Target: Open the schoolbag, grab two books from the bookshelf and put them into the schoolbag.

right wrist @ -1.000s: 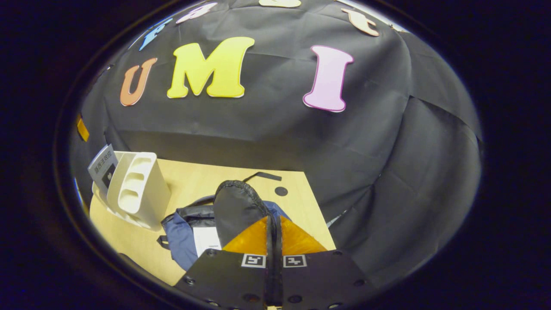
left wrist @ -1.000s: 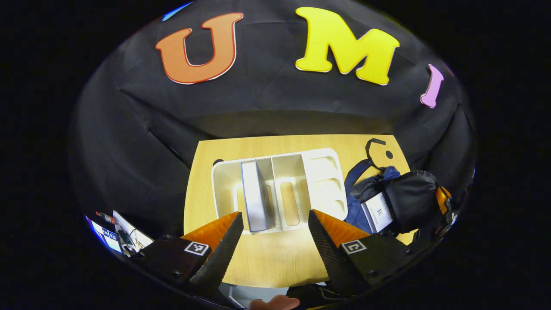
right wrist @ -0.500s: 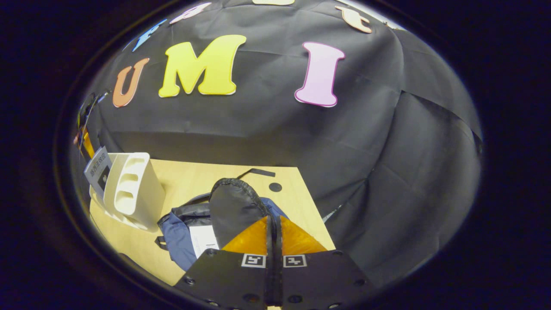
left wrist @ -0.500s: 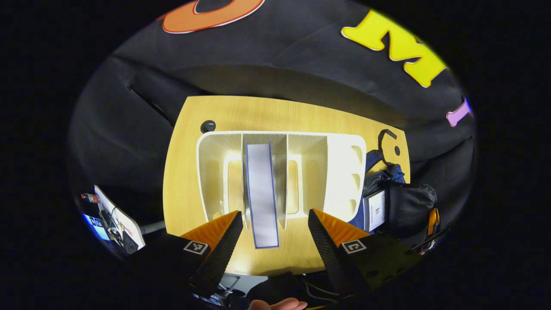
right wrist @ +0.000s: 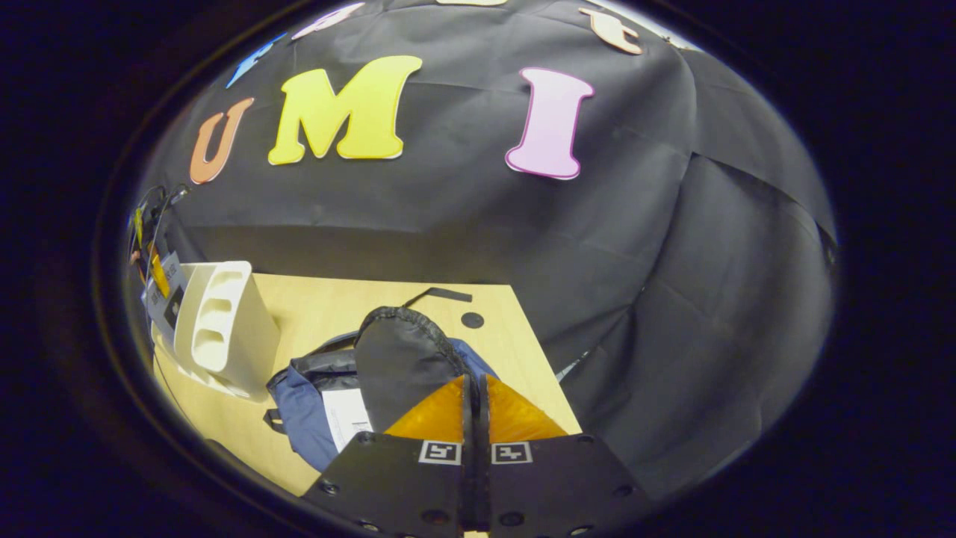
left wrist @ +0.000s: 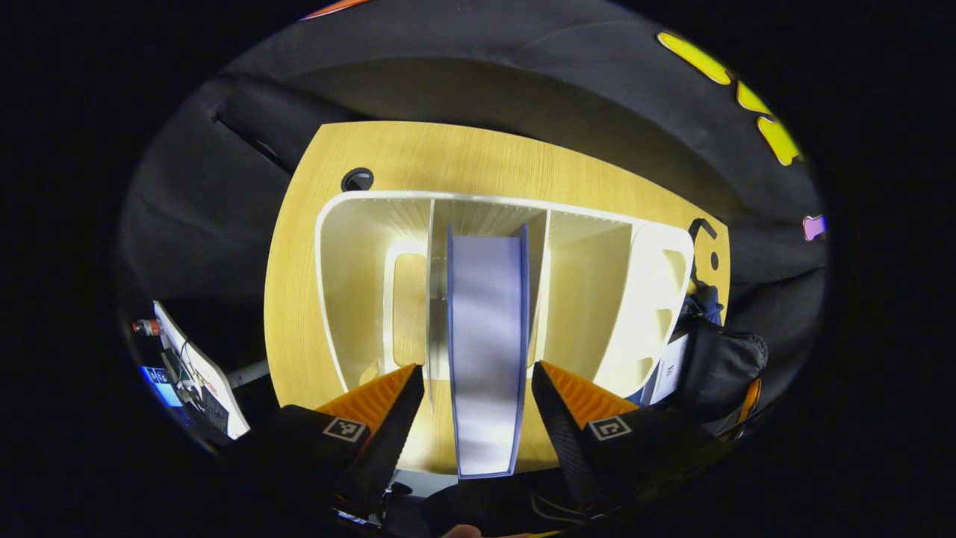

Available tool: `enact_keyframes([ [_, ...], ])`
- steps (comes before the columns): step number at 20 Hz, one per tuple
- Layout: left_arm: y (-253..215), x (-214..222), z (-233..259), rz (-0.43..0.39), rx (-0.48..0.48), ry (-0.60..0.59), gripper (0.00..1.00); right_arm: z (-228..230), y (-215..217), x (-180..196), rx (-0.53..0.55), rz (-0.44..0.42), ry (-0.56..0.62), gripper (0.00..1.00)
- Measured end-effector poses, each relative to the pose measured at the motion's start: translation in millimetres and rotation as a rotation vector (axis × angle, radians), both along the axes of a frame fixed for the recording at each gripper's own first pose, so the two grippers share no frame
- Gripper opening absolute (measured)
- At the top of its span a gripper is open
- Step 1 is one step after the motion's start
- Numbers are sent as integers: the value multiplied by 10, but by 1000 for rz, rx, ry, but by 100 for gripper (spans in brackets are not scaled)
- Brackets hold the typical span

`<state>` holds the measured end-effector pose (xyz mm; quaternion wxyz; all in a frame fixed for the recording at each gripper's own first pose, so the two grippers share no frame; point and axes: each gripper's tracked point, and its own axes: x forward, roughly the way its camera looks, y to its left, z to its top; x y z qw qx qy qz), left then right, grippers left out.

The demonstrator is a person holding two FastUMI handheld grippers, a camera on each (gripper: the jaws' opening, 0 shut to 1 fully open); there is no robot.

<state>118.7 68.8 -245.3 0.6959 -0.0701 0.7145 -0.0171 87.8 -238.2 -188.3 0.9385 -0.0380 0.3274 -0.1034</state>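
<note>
Where the left gripper view looks down from above, the white bookshelf point(left wrist: 351, 299) sits on the wooden table point(left wrist: 299, 246), its dividers running away from the jaws. There is bare table beyond its far wall and along its left side. The left gripper point(left wrist: 476, 400) has its jaws spread wide and holds nothing. A book point(left wrist: 485, 344) stands upright in the middle slot, straight ahead between the two fingers, with a gap on either side, so neither finger touches it. The slots to the left and right of the book are open. To the right of the jaws, past the shelf's end wall, the schoolbag point(left wrist: 721, 366) lies on the table with a second book point(left wrist: 671, 368) showing at its mouth.

In the right gripper view, the right gripper point(right wrist: 473, 403) has its jaws pressed together, and whether they pinch anything I cannot tell. The schoolbag point(right wrist: 396, 359) lies just ahead and left of the jaws, its dark flap raised, a white book point(right wrist: 345, 418) inside. Further left stands the bookshelf point(right wrist: 224, 329). The table's right edge runs just beside the jaws.
</note>
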Motion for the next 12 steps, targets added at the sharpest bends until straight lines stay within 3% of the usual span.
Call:
enact_keyframes([
  [6,-16,-20,-139,5,29,24,69,-70,-22,-10,0,3,7,0],
  [8,6,-16,-156,13,51,32,58,-79,-30,4,0,6,6,0],
  [9,-5,-14,-148,13,52,33,46,-76,-39,-7,1,8,4,0],
  [12,-8,-47,-136,18,54,40,47,-74,-47,-4,4,15,2,0],
])
